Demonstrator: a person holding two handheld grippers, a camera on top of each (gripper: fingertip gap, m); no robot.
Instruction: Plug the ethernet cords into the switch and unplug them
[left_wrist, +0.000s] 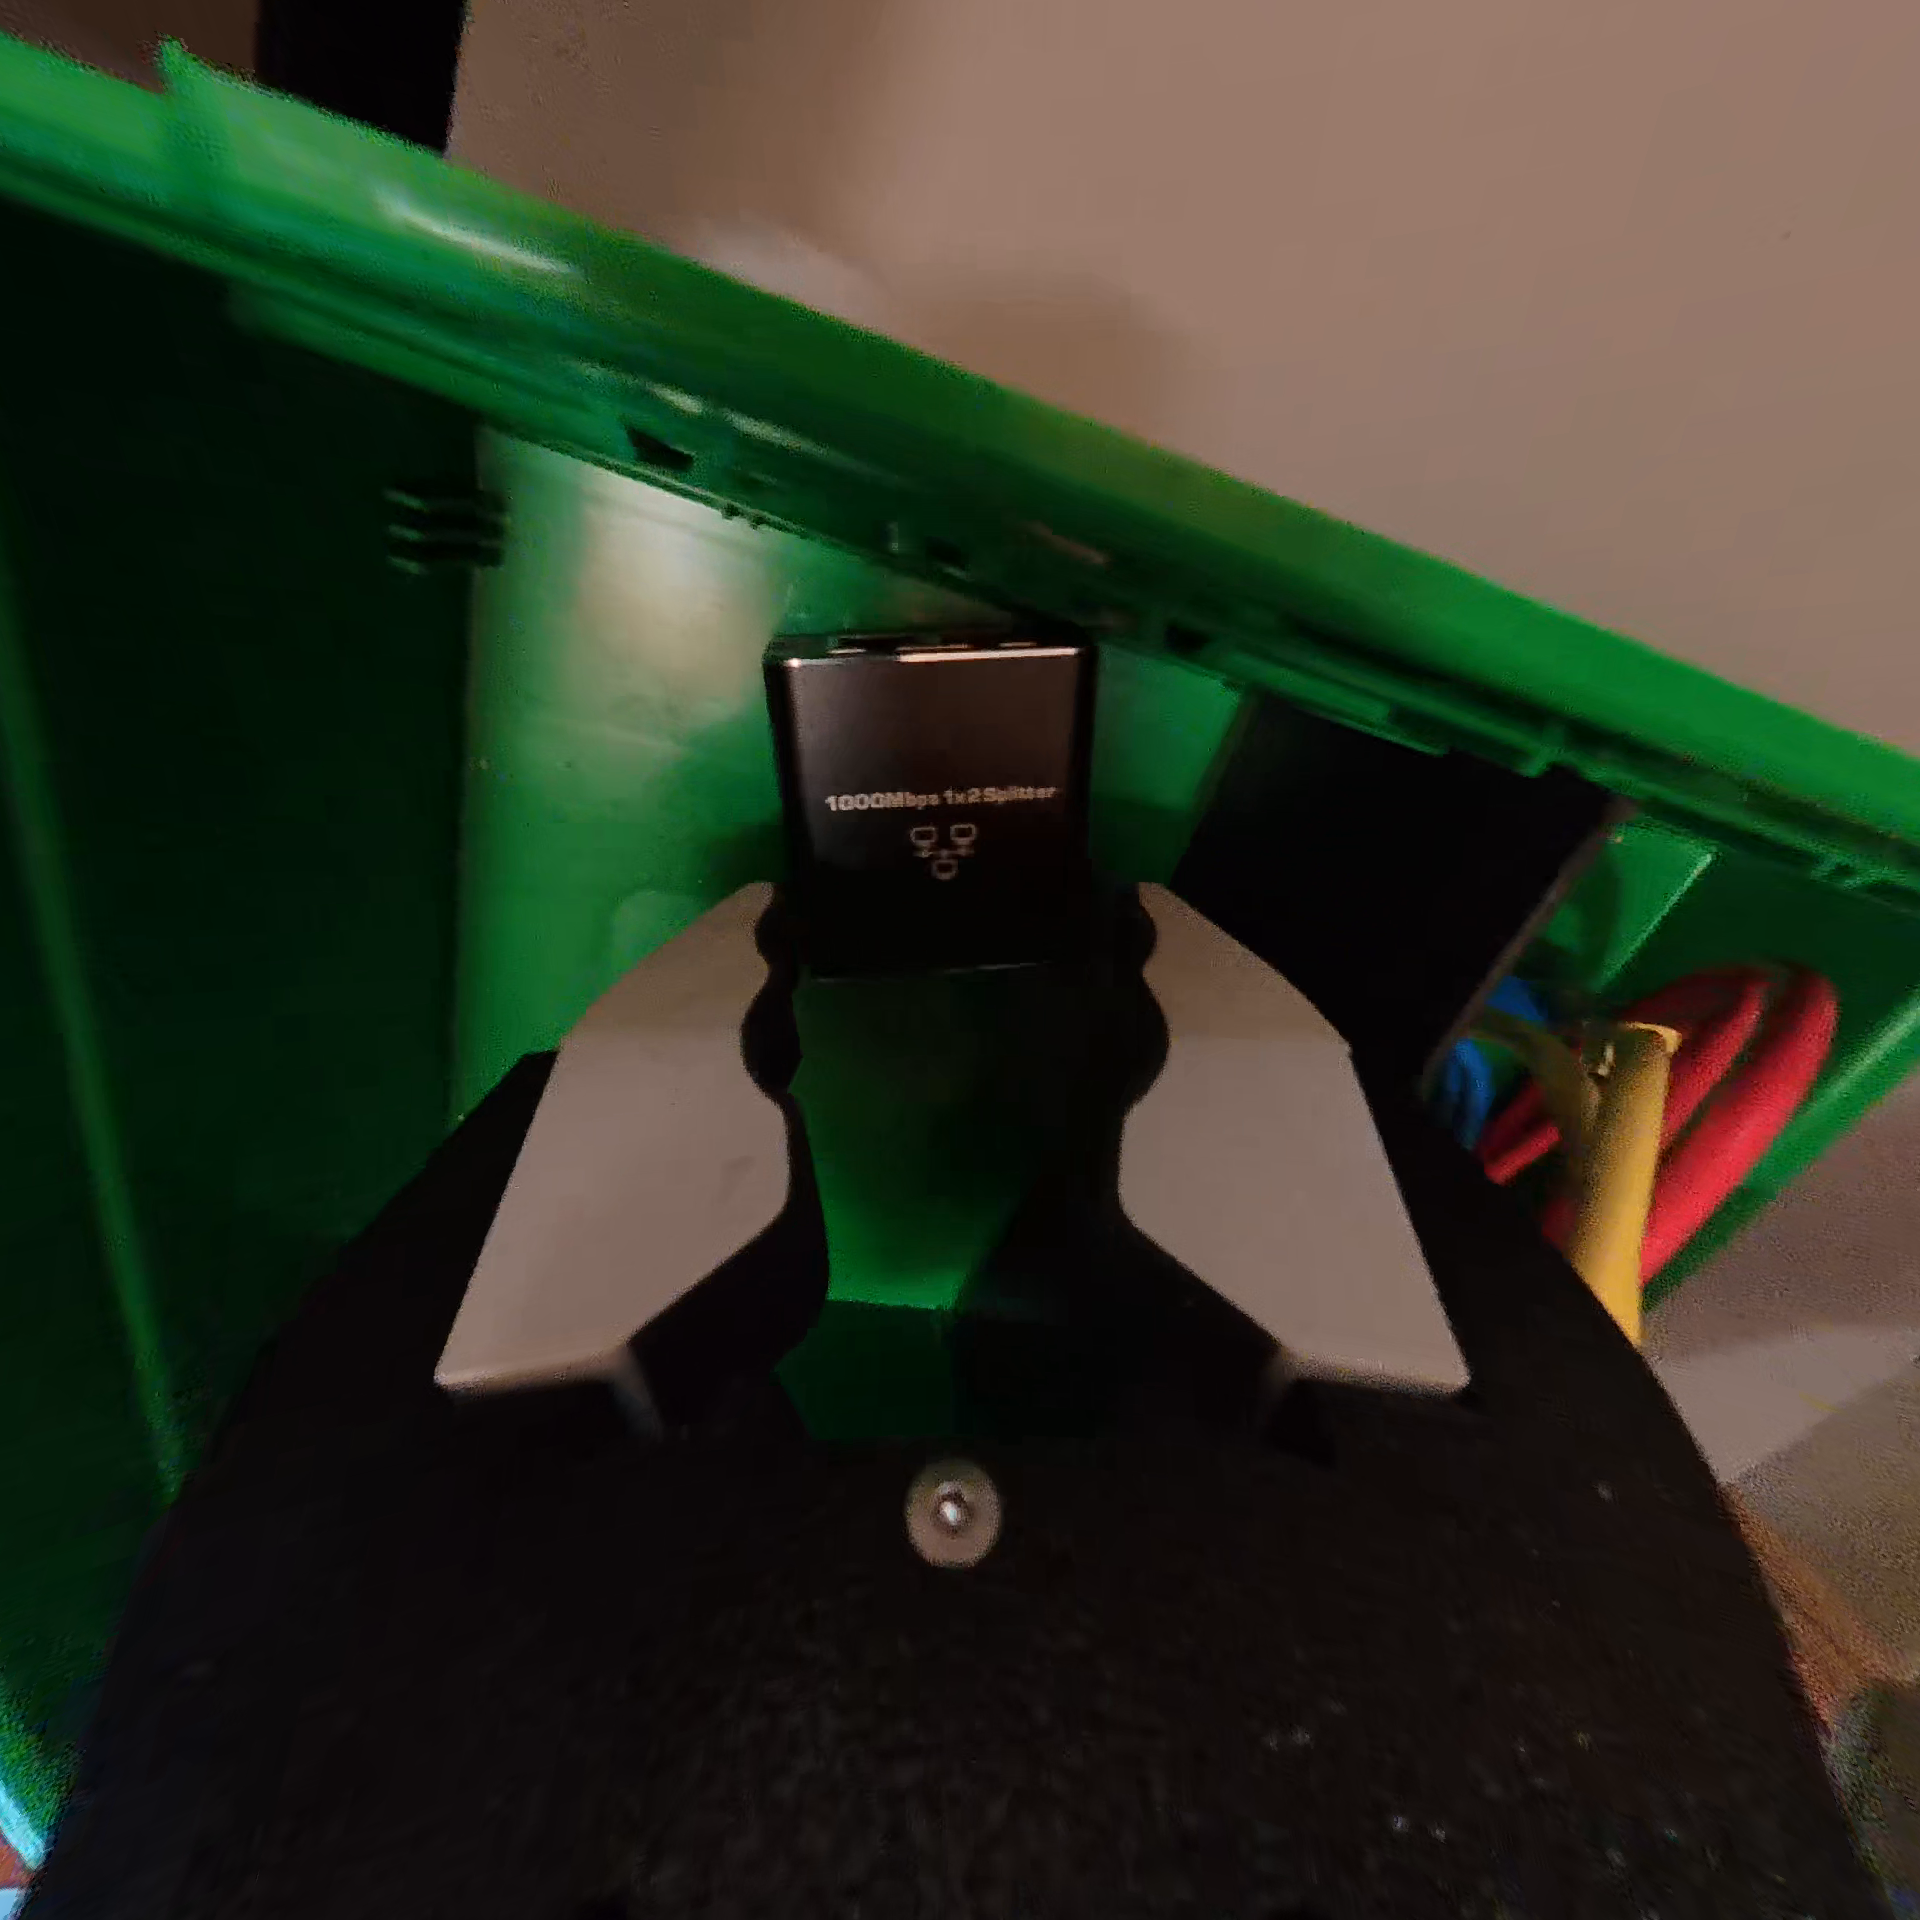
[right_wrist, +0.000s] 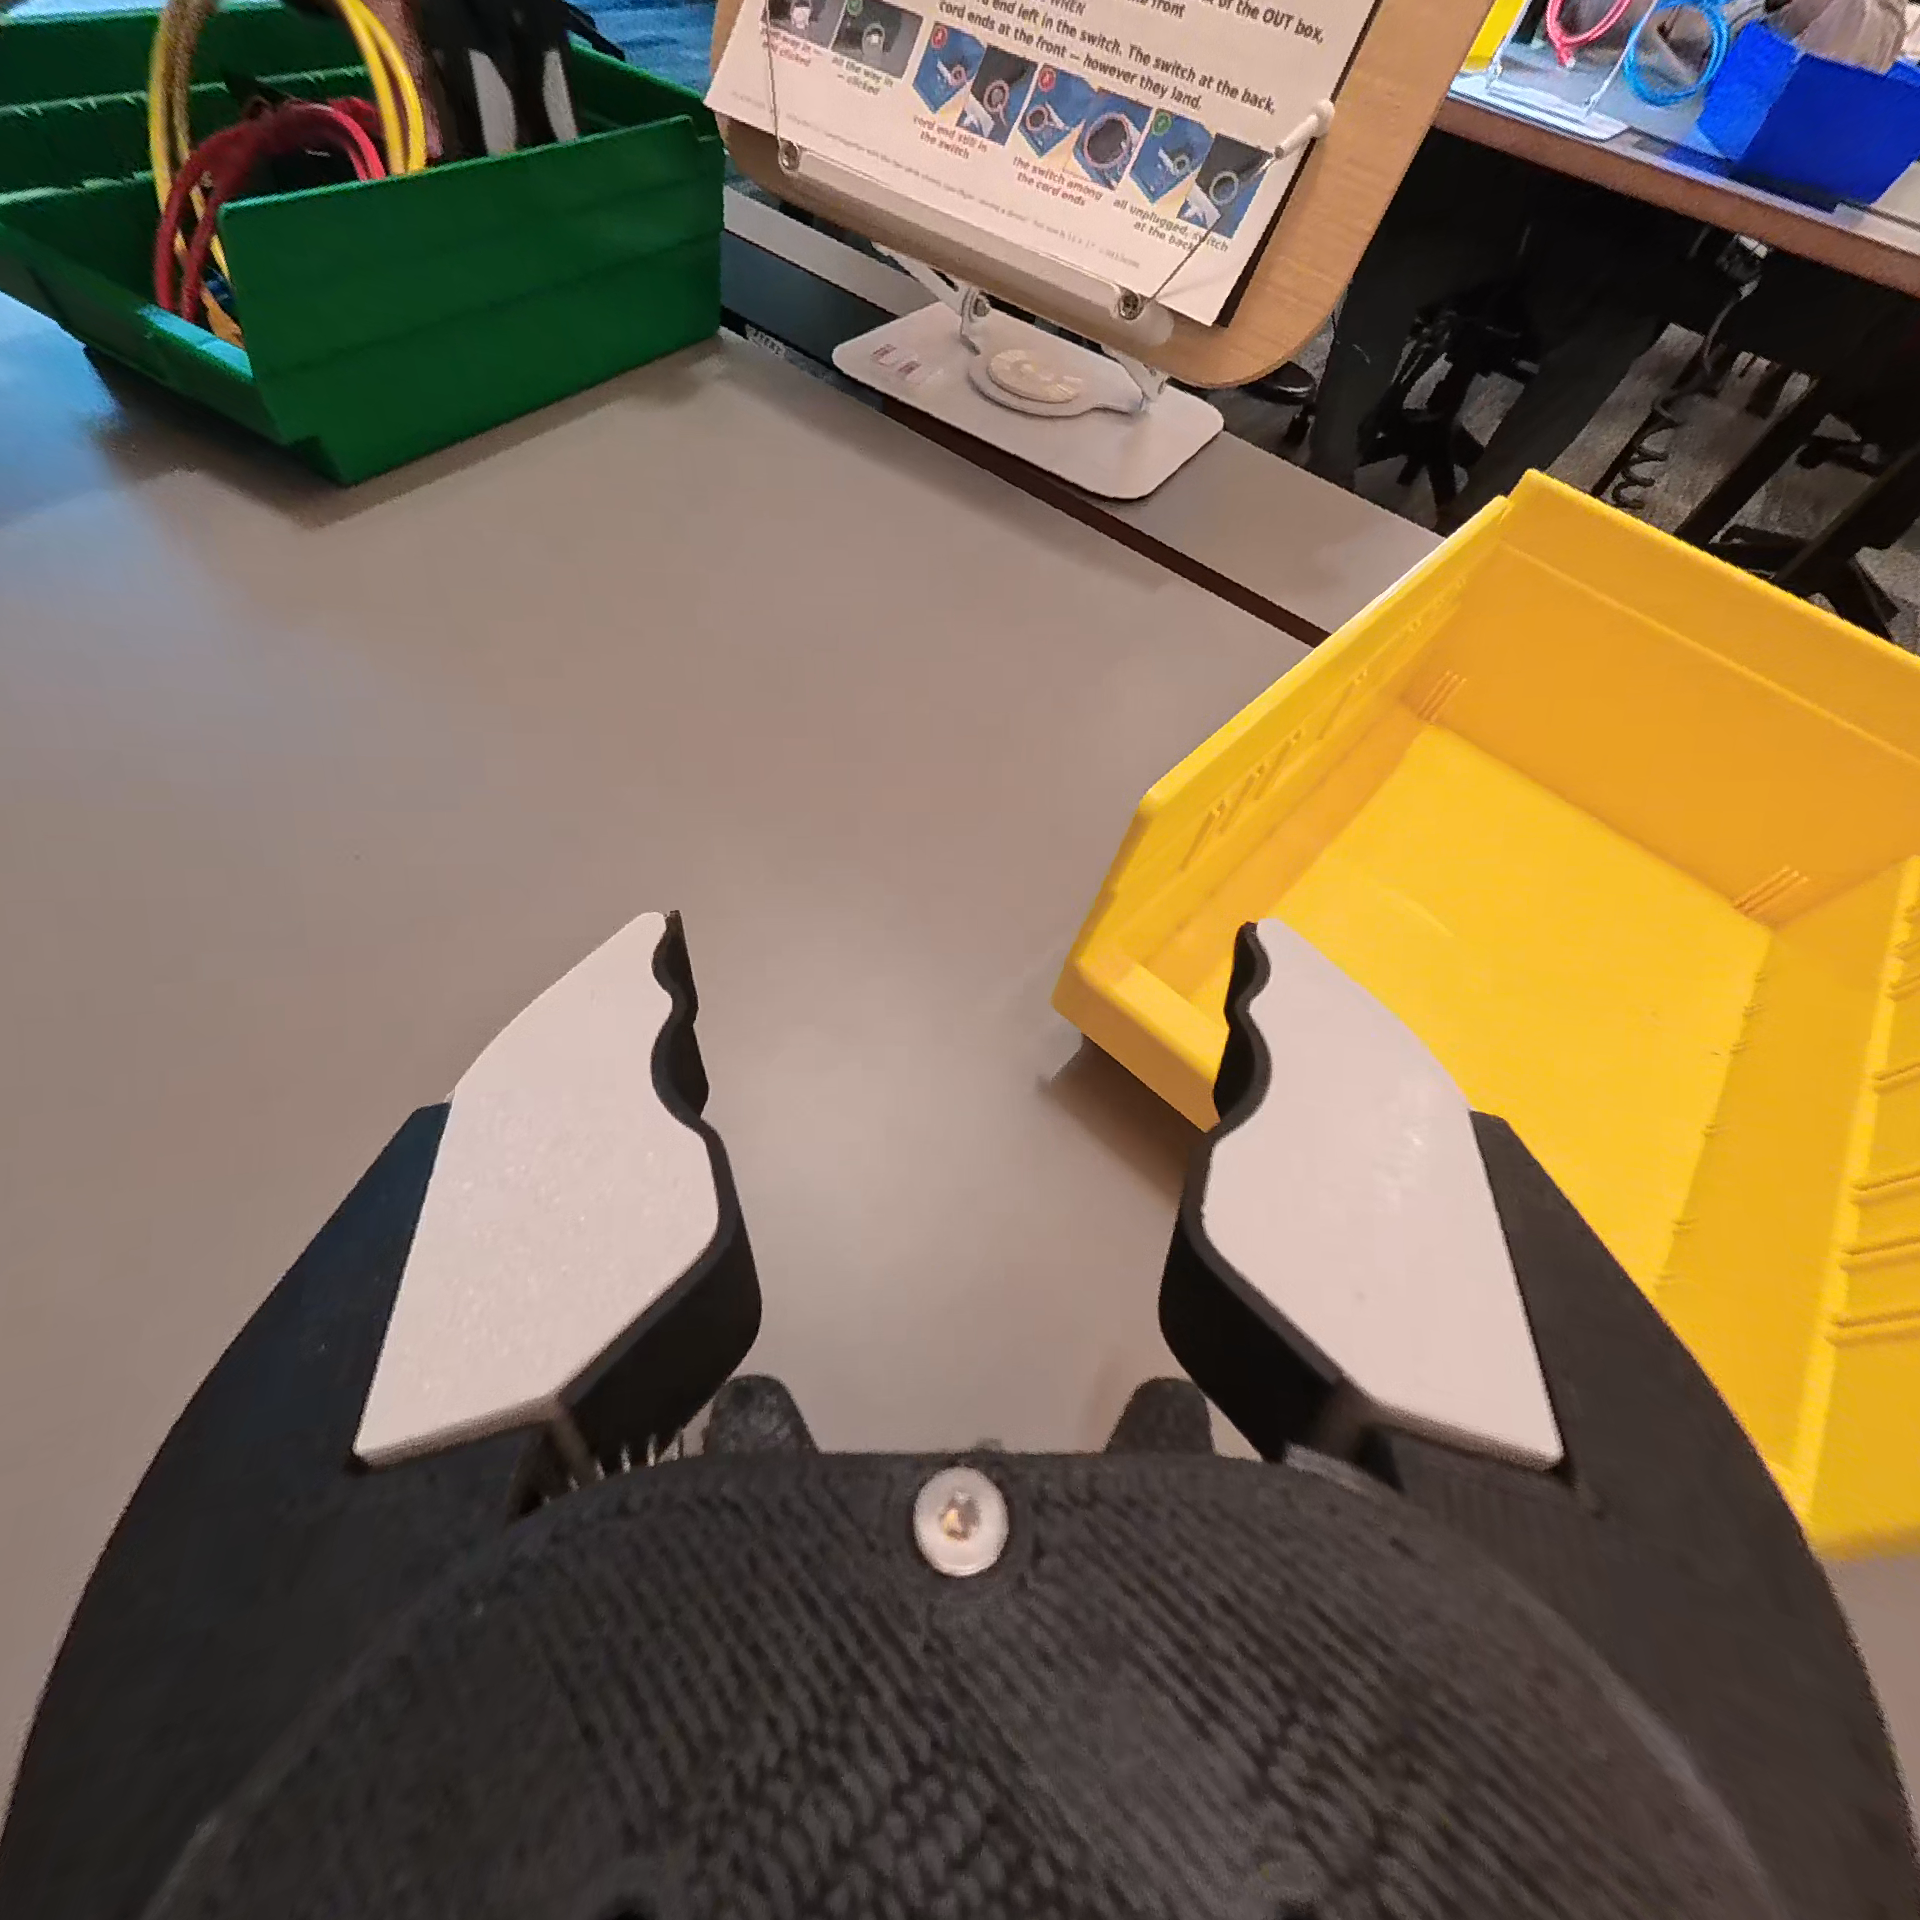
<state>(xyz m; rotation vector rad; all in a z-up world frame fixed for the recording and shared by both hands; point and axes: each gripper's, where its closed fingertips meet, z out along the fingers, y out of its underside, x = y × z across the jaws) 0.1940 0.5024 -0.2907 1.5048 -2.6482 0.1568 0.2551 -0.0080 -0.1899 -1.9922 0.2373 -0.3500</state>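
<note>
Left wrist view, left gripper (left_wrist: 943, 935) jaws pinching the black switch (left_wrist: 935, 805) inside the green bin (left_wrist: 623, 727), red cords (left_wrist: 1714, 1091) lying beside, right gripper (right_wrist: 961, 1018) jaws standing spread over the table (right_wrist: 623, 727), near the yellow bin (right_wrist: 1507, 883).

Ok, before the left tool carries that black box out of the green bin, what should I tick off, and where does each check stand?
1. Left tool shut on the switch: ok.
2. Grip depth: only the near end is pinched, not ok.
3. Switch ports free of cords: cannot tell, far end hidden.
4. Cords in the green bin away from the switch: ok.
5. Right tool open and holding nothing: ok.
6. Table bare ahead of the right tool: ok.
</note>
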